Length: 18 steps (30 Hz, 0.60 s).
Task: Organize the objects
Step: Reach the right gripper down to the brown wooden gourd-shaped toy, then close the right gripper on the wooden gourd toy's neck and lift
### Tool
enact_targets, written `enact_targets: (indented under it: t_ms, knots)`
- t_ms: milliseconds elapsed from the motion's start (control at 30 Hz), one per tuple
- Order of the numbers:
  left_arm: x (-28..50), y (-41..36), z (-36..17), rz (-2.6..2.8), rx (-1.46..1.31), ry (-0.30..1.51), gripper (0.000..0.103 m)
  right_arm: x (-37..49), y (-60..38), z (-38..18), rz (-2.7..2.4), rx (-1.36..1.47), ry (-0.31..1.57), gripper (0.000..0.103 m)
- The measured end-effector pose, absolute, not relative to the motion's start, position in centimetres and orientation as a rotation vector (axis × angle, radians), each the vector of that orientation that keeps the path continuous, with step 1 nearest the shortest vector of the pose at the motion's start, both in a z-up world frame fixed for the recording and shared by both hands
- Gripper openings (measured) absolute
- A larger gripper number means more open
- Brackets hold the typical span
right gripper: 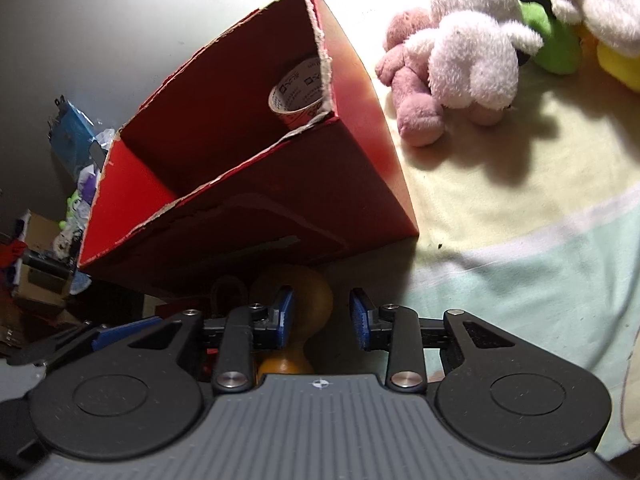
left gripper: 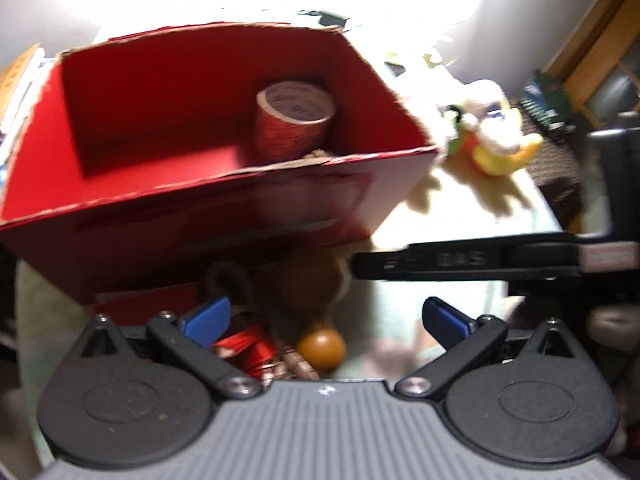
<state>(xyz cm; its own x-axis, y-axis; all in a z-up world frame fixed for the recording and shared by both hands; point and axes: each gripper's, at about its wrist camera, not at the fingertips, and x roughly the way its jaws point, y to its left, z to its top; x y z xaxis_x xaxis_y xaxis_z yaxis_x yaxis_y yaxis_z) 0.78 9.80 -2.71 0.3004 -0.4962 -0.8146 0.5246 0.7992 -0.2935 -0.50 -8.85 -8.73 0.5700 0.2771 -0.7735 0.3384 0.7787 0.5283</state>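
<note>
One red cardboard box (right gripper: 352, 152) stands open on the bed (right gripper: 520, 240), with one roll of tape (right gripper: 298, 94) inside it. One orange wooden gourd (right gripper: 298, 304) lies before it. Beside the box are two pink plush toys (right gripper: 460, 68); the further green and yellow plush cannot be counted.

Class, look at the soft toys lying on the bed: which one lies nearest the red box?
The pink soft toy, at the front of the heap. The white one lies against it, and the green and yellow toys lie farther from the red box.
</note>
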Motion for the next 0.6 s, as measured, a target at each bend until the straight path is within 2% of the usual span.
enact_targets:
  t_ms: [100, 267, 600]
  knots:
    - [1.0, 9.3, -3.2, -0.721, 0.012, 1.080, 0.097, -0.3, -9.4, -9.1, -0.010, 0.759, 0.995, 0.034]
    - [1.7, 8.7, -4.6, -0.765, -0.015, 1.136, 0.082, -0.1, -9.6, -9.7, 0.042, 0.794, 1.018, 0.034]
    - [2.9, 7.9, -7.4, -0.774, -0.021, 1.225, 0.080, 0.8, -9.4, -10.7, 0.146, 0.850, 1.064, 0.035]
